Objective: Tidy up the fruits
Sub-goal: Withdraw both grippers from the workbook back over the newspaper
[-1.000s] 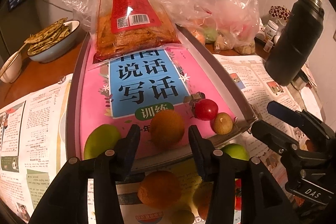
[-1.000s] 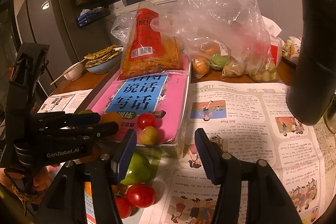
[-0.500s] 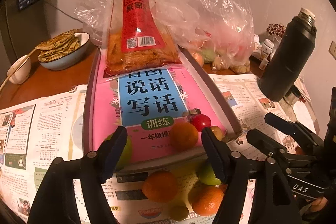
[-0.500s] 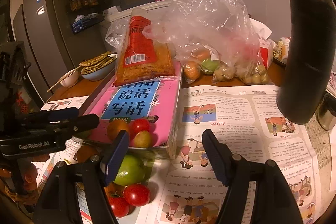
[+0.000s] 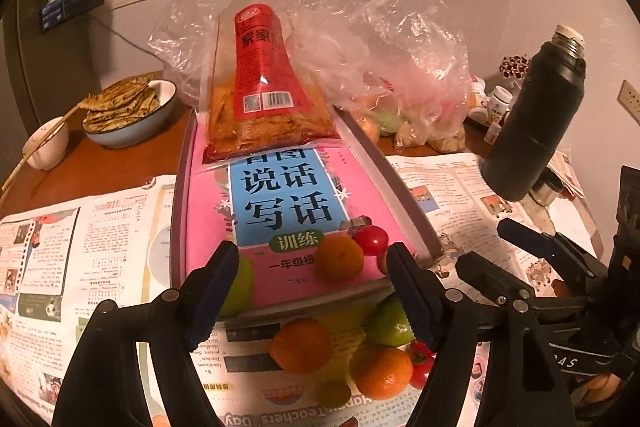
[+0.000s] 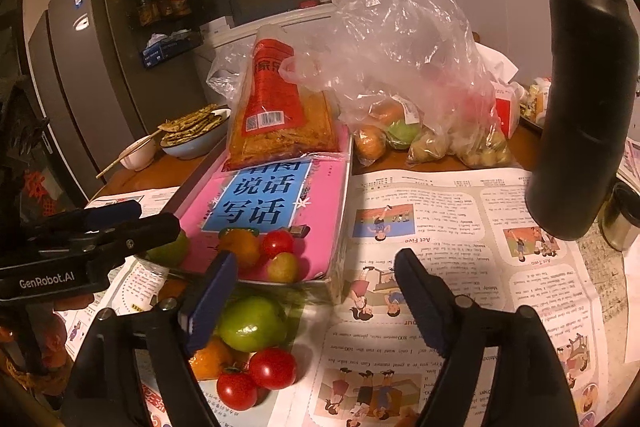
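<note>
A grey tray [image 5: 400,183] holds a pink book. On the book's near end lie an orange [image 5: 339,259], a red tomato [image 5: 371,239], a green apple [image 5: 242,287] and a small yellowish fruit [image 6: 283,267]. My left gripper [image 5: 312,293] hovers open above the tray's near edge, empty. On the newspaper in front lie two oranges [image 5: 300,345], a green apple [image 6: 252,323] and two tomatoes [image 6: 272,367]. My right gripper [image 6: 316,295] hangs over the paper beside that apple. Its jaws are opening with nothing between them.
A red snack bag [image 5: 264,95] lies on the tray's far end, with plastic bags of produce [image 6: 404,131] behind. A black flask [image 6: 580,115] stands at the right. A bowl of flatbreads [image 5: 124,111] and a small white bowl [image 5: 46,147] sit at the left.
My left gripper's jaws spread wide and it drew up and back from the orange on the tray. The right gripper's jaws also widened, staying in place.
</note>
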Available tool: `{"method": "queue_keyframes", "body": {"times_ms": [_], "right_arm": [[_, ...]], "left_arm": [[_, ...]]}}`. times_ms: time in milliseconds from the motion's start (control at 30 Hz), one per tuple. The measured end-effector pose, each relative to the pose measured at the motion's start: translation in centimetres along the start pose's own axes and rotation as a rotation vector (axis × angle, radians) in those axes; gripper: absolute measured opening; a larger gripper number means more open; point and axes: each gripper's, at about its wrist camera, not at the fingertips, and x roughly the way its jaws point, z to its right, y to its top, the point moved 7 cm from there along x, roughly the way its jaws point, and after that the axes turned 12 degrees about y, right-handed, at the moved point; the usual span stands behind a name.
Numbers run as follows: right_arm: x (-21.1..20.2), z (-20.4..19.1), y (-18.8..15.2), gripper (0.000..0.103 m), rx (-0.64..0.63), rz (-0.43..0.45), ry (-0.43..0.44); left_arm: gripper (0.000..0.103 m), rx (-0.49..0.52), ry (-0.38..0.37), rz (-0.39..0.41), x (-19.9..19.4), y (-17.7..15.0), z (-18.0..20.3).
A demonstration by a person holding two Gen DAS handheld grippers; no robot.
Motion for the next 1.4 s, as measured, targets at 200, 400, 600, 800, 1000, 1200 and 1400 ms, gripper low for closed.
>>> {"method": "queue_keyframes", "body": {"times_ms": [200, 400, 600, 800, 1000, 1200, 1400], "right_arm": [[-0.5, -0.5, 0.2, 0.084, -0.012, 0.010, 0.000], [-0.9, -1.1, 0.4, 0.088, -0.022, 0.019, 0.004], [-1.1, -1.6, 0.4, 0.092, -0.033, 0.020, 0.005], [-1.5, -2.0, 0.5, 0.092, -0.041, 0.027, 0.013], [-1.8, -2.1, 0.6, 0.092, -0.044, 0.030, 0.012], [-2.1, -2.3, 0.5, 0.092, -0.049, 0.028, 0.017], [-2.6, -2.5, 0.4, 0.092, -0.058, 0.026, 0.023]], "left_arm": [[0.078, 0.010, -0.013, 0.026, -1.3, 0.0, 0.3], [0.078, -0.008, 0.005, 0.038, -1.9, 0.2, -0.3], [0.078, -0.020, 0.011, 0.037, -2.2, 0.1, -0.6], [0.079, -0.026, 0.021, 0.035, -2.4, 0.0, -1.1], [0.079, -0.030, 0.017, 0.039, -2.9, 0.1, -1.4], [0.079, -0.016, 0.017, 0.039, -3.4, 0.0, -1.4], [0.079, -0.009, 0.023, 0.036, -3.7, -0.3, -1.6]]}}
